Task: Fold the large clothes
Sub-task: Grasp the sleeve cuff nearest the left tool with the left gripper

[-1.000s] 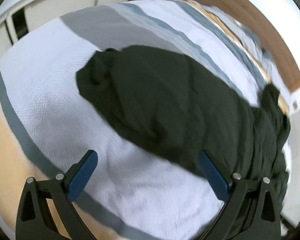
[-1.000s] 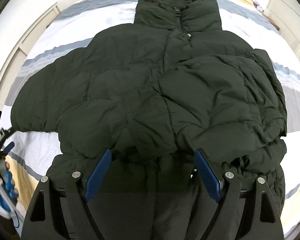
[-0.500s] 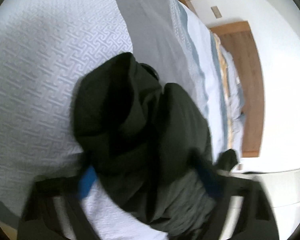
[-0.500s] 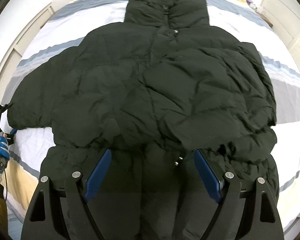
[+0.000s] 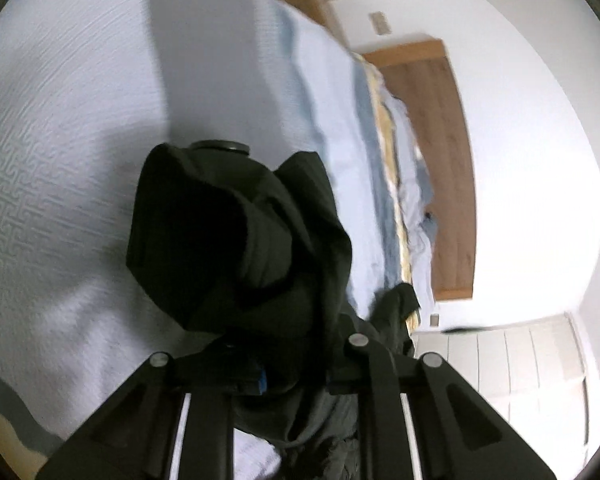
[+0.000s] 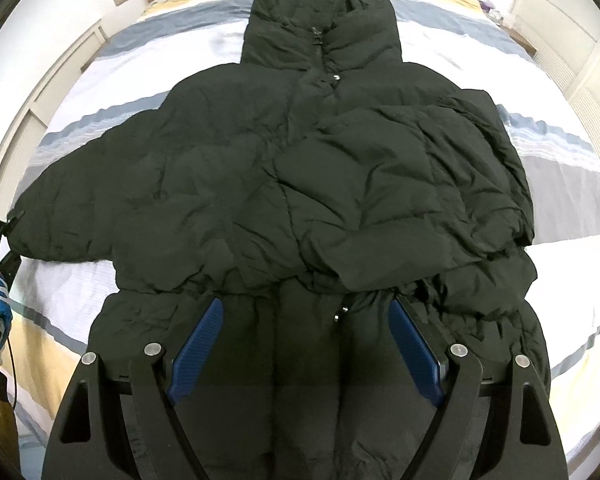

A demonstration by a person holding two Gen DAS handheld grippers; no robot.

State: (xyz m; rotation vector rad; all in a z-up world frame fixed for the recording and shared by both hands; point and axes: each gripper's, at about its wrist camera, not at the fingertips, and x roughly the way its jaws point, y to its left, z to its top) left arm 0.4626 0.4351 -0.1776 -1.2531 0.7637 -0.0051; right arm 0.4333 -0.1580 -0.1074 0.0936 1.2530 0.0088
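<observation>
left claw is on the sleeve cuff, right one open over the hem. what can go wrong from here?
1. The left claw is closing on only the bunched cuff of the jacket; puffy fabric could slip out when pulled.
2. The right claw hovers open, pinning nothing, so dragging the sleeve may shift the whole jacket across the bedspread.

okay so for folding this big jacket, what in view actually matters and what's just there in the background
Part of the job:
- dark puffer jacket, spread on the bed
- its sleeve cuff, left gripper closing on it
- right gripper, open above the hem

Just there:
- striped bedspread
- wooden headboard
- white cupboards
</observation>
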